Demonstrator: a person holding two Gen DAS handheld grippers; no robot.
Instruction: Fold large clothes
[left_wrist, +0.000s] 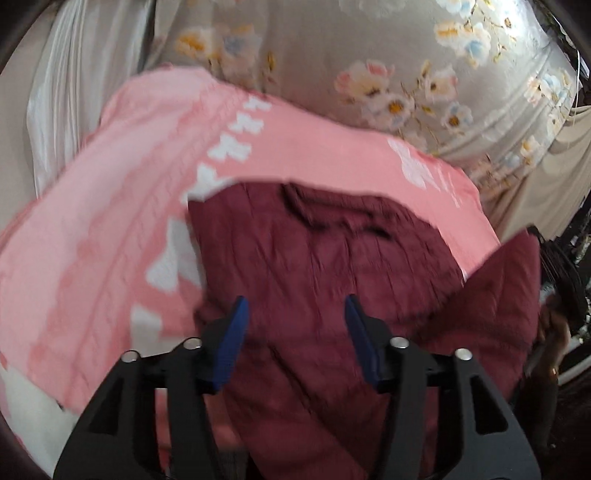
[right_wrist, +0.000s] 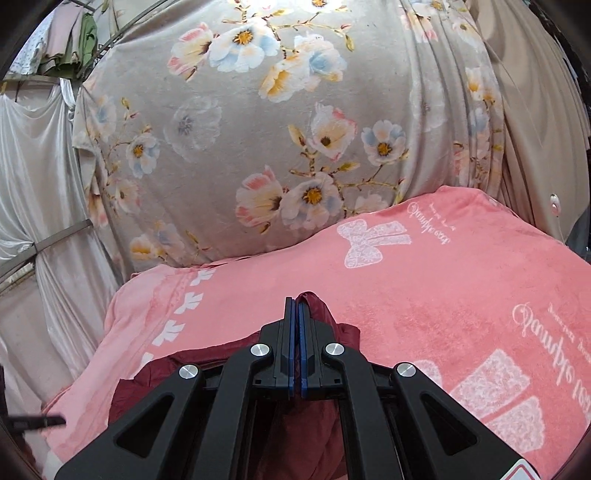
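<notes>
**Maroon garment on pink blanket, one corner pinched**

The maroon garment lies spread and wrinkled on a pink blanket printed with white bows. In the left wrist view it fills the centre and runs down to 6 o'clock, with a second fold of the same cloth raised toward 3 o'clock. The left gripper stands wide, its blue pads well apart with maroon cloth showing in the gap below them; nothing is caught between the pads. The picture is blurred, so whether the pads touch the fabric cannot be told.

In the right wrist view the right gripper is closed tight, its blue pads pressed together on a raised peak of the maroon garment, which pokes up just beside the fingertips at 12 o'clock and bunches beneath the gripper toward 6 o'clock. The pink blanket spreads from 9 o'clock around to 4 o'clock, carrying white bows and script lettering.

Behind the blanket, toward 12 o'clock, hangs a grey floral cloth. A white satin curtain hangs at 9 o'clock.
</notes>
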